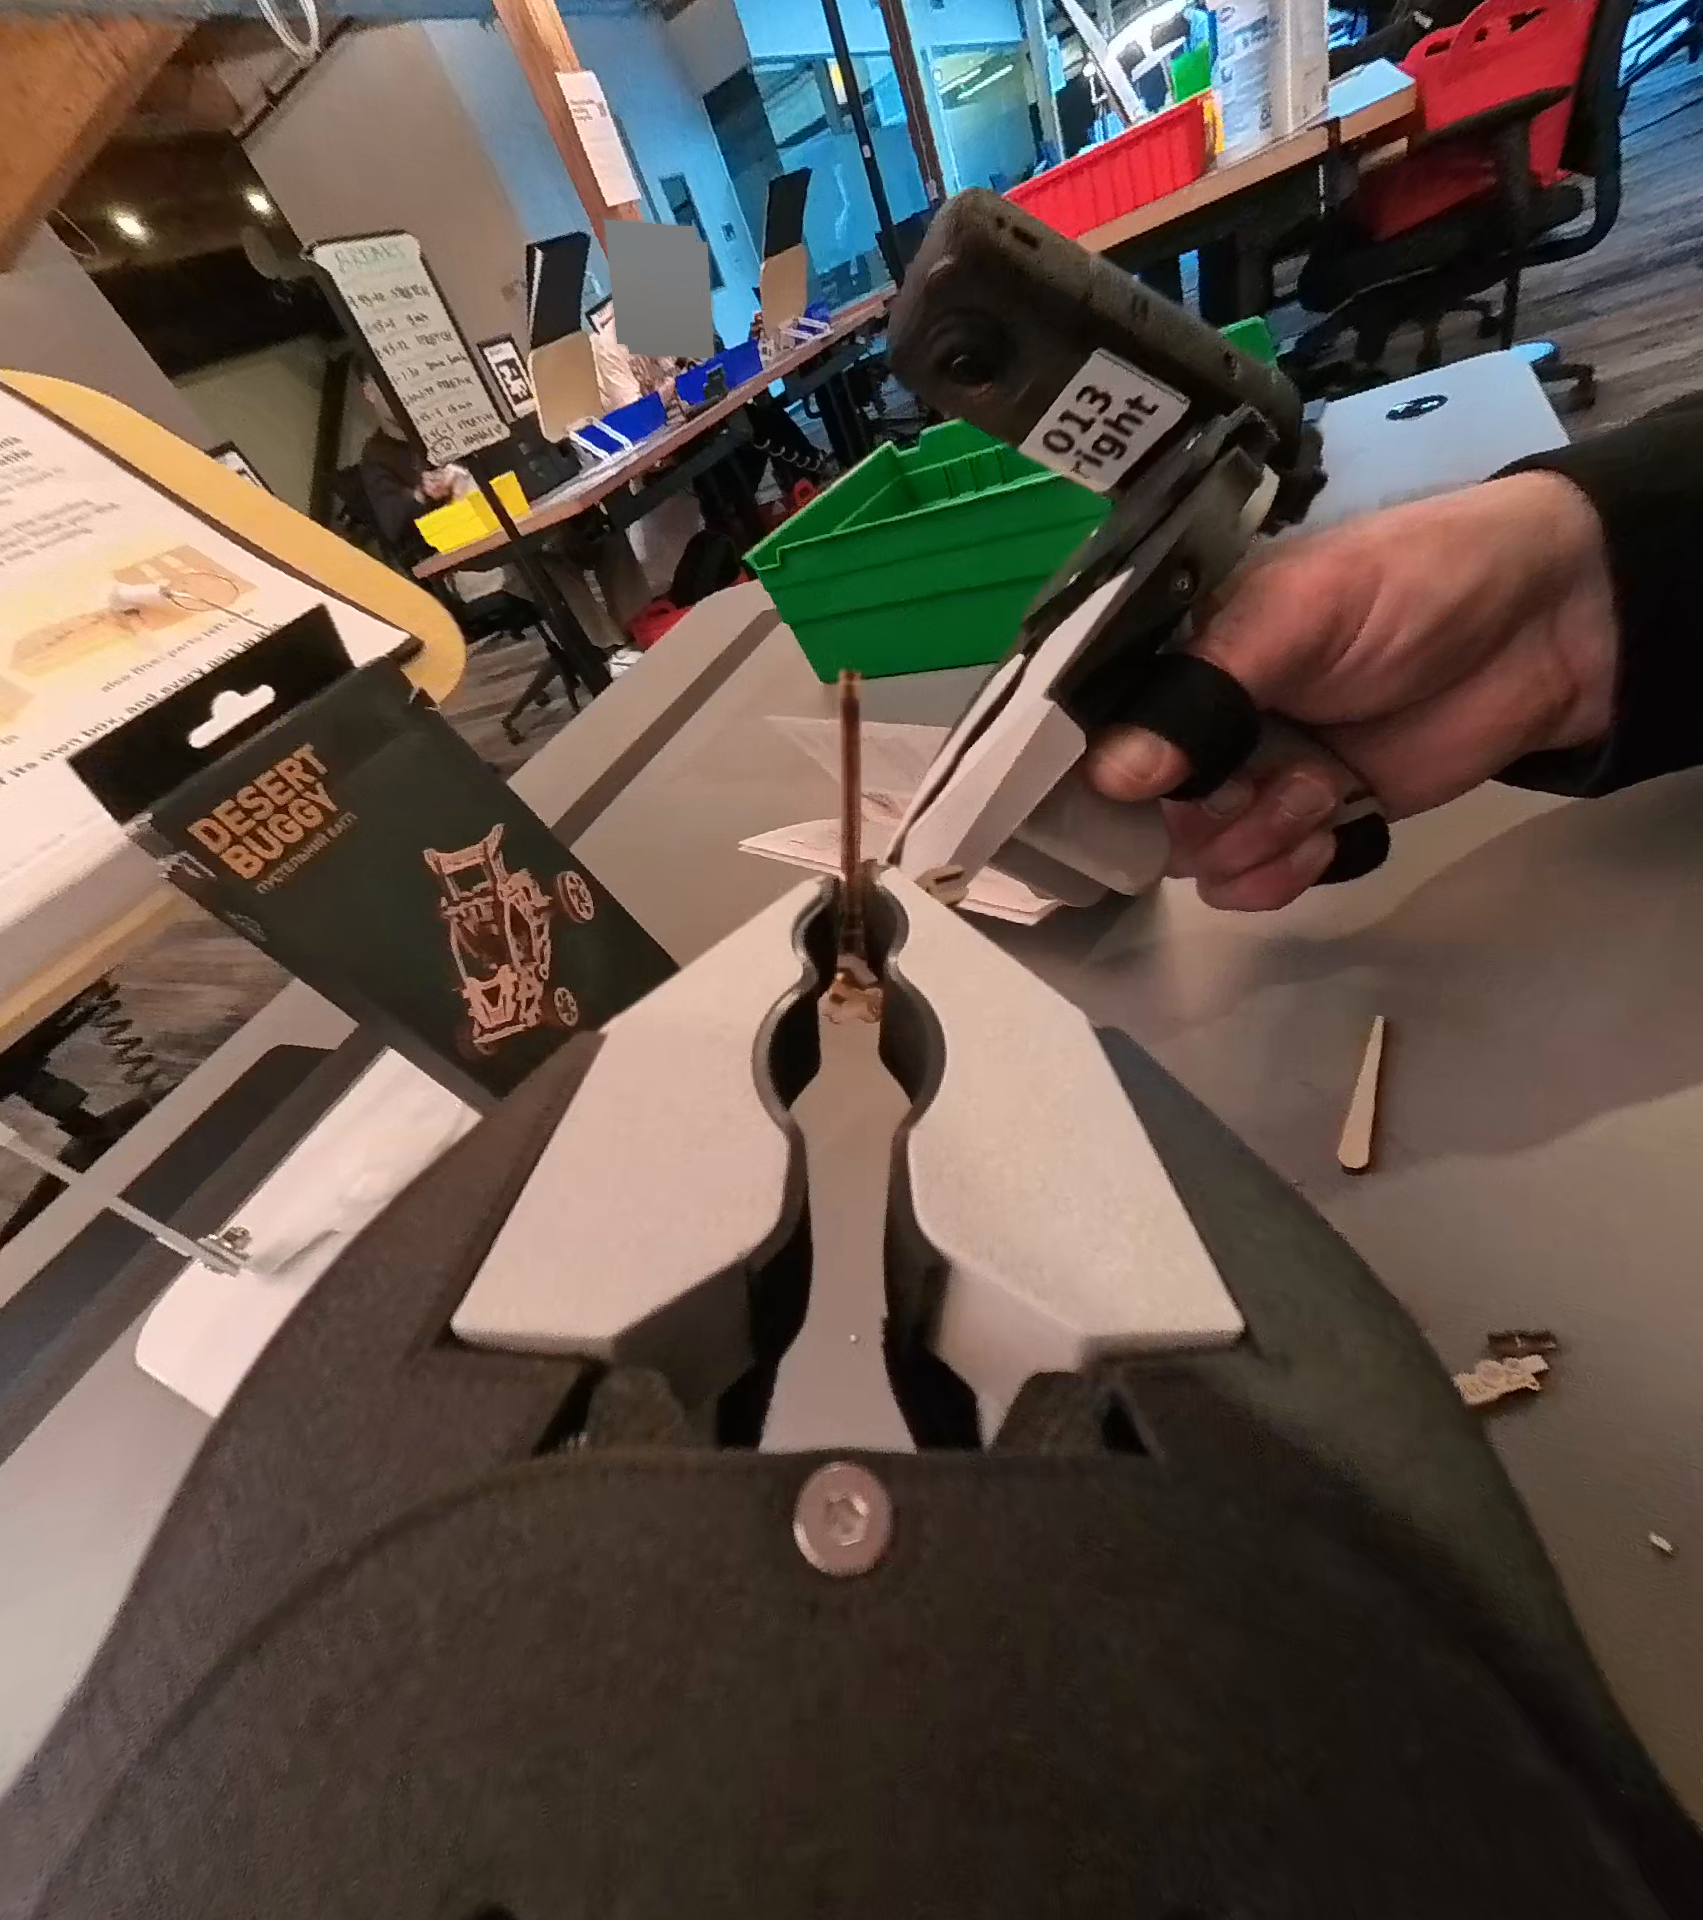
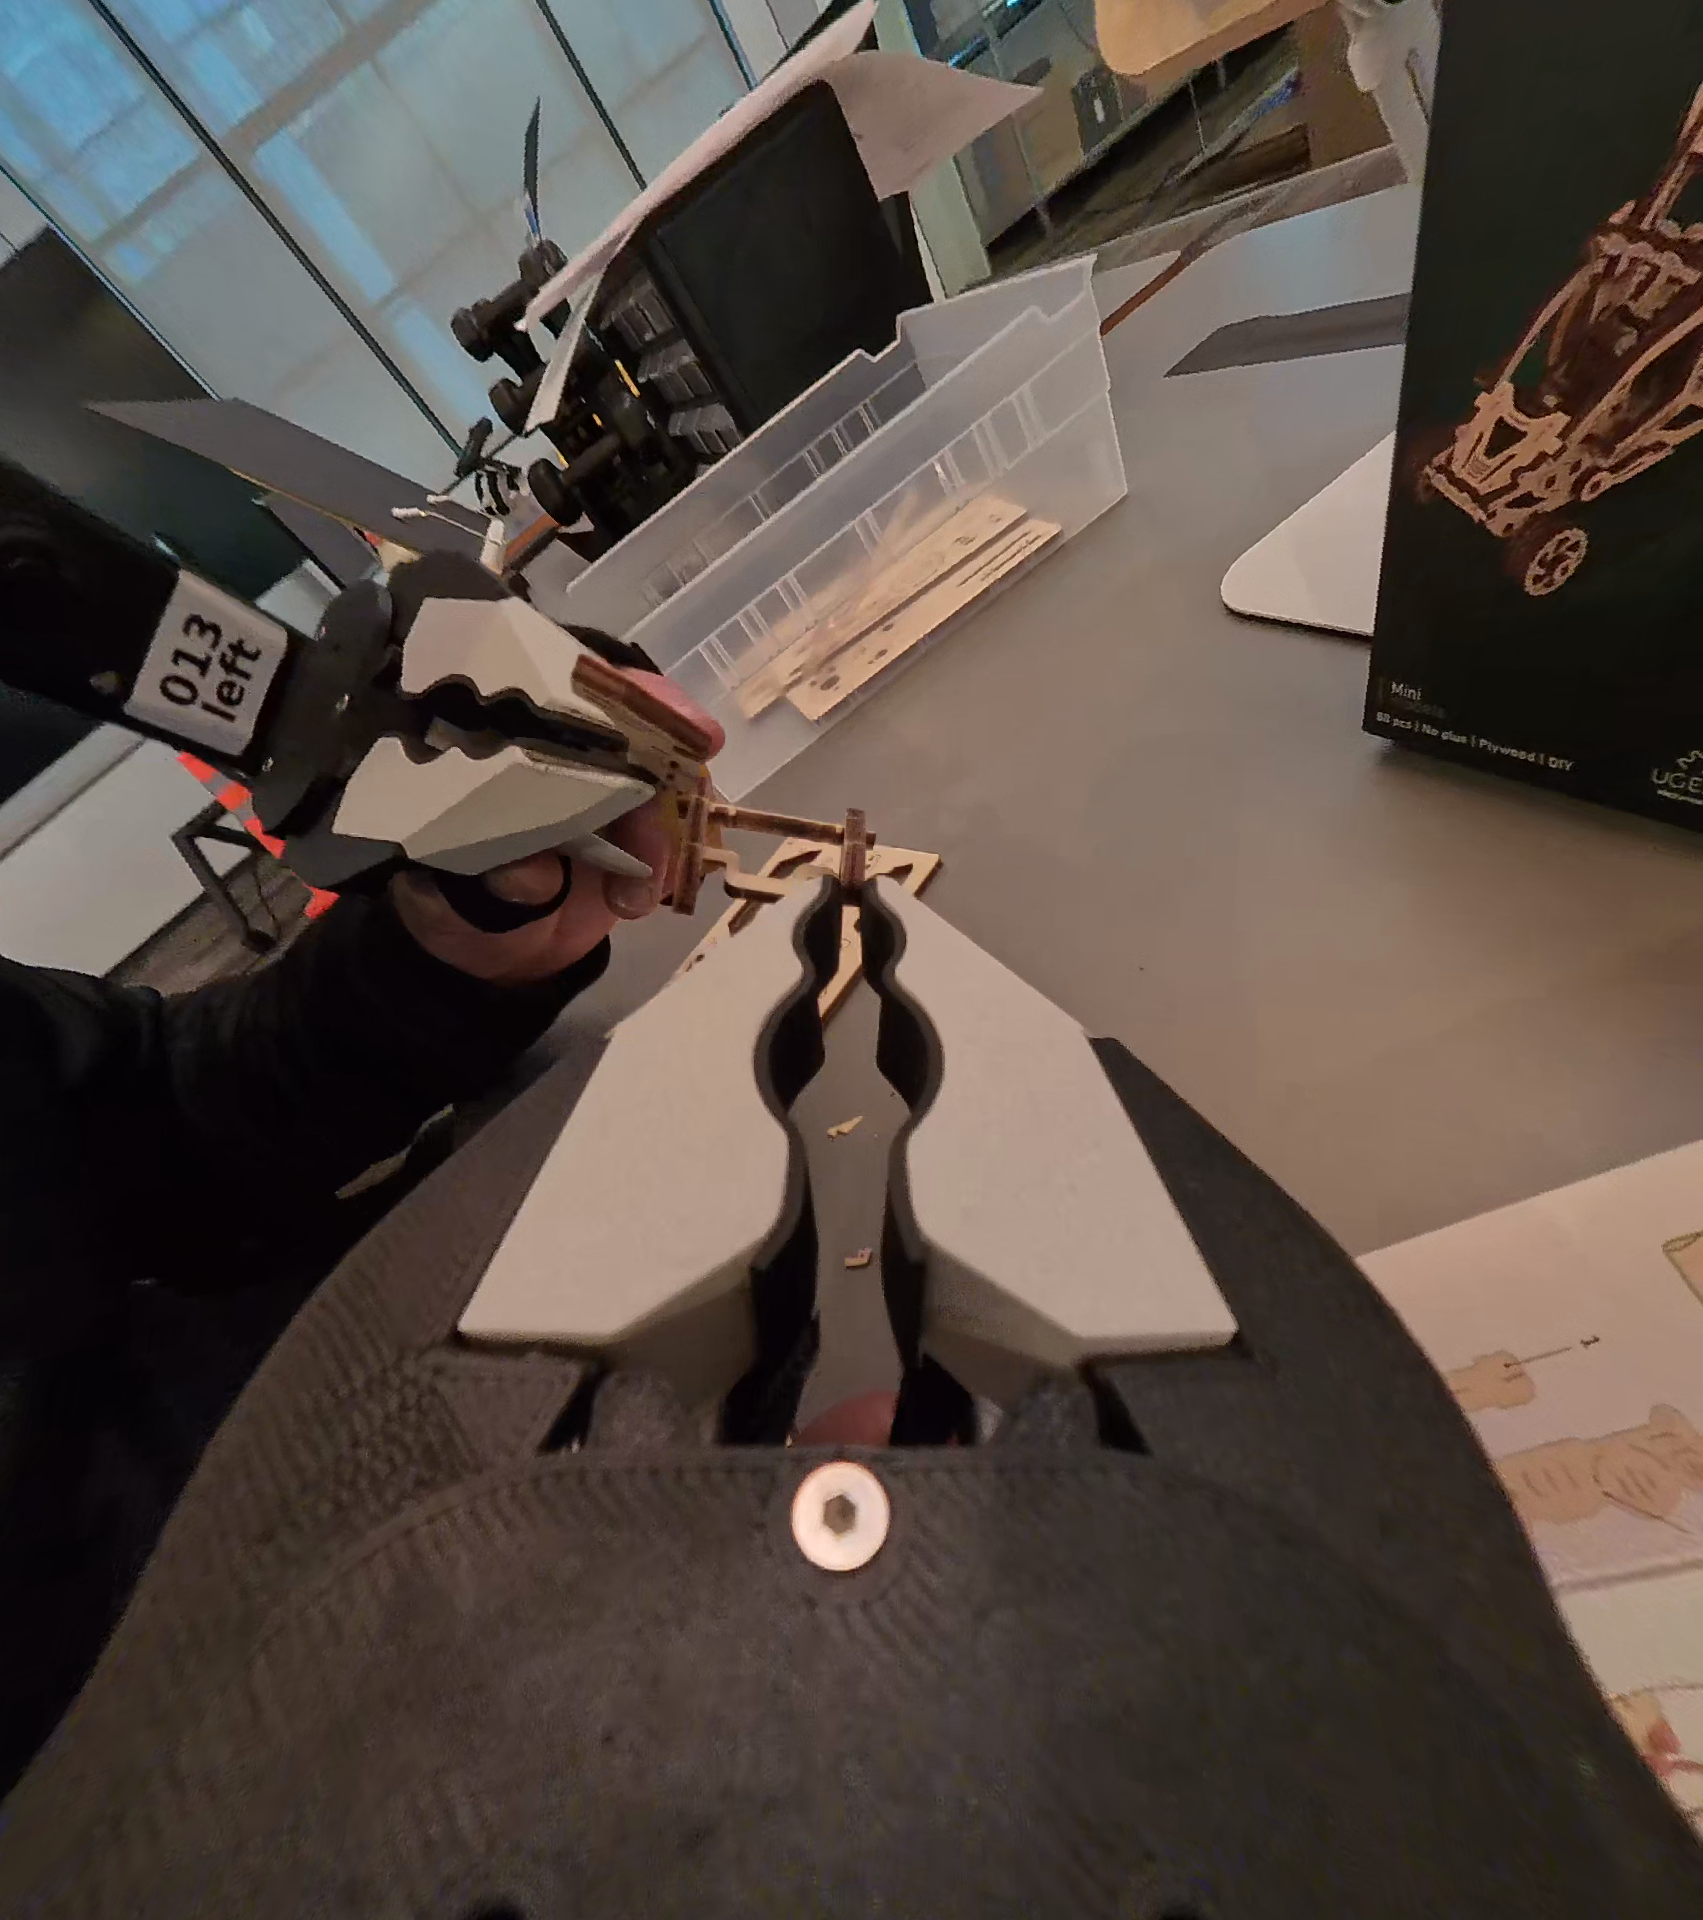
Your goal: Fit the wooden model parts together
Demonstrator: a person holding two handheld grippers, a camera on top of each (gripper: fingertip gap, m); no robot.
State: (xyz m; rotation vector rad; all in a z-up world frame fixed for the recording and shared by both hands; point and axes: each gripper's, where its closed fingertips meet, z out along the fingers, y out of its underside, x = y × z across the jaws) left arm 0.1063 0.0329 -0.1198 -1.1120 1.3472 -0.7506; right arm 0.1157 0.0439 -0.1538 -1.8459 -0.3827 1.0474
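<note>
My left gripper [image 1: 852, 914] is shut on a wooden model assembly [image 1: 851, 790], seen edge-on and sticking up past the fingertips. In the right wrist view the left gripper [image 2: 655, 774] comes in from the left and holds the assembly [image 2: 686, 831], whose thin arm points right. My right gripper [image 2: 852, 888] is shut on a small wooden piece [image 2: 855, 836] that meets the end of that arm. In the left wrist view the right gripper [image 1: 914, 868] comes down from the upper right, with the small piece [image 1: 949, 883] at its tips, close beside my left fingertips. Both are held above the grey table [image 2: 1190, 883].
A cut-out wooden sheet [image 2: 904, 864] lies under the grippers. The dark kit box [image 1: 379, 862] stands at left, a green bin [image 1: 920, 561] behind, and a clear bin [image 2: 878, 520] holds wooden sheets. A wooden stick [image 1: 1364, 1091], scraps [image 1: 1501, 1371] and instruction pages [image 2: 1605, 1455] lie nearby. The tips of one gripper are about 4 cm away from the tips of the other.
</note>
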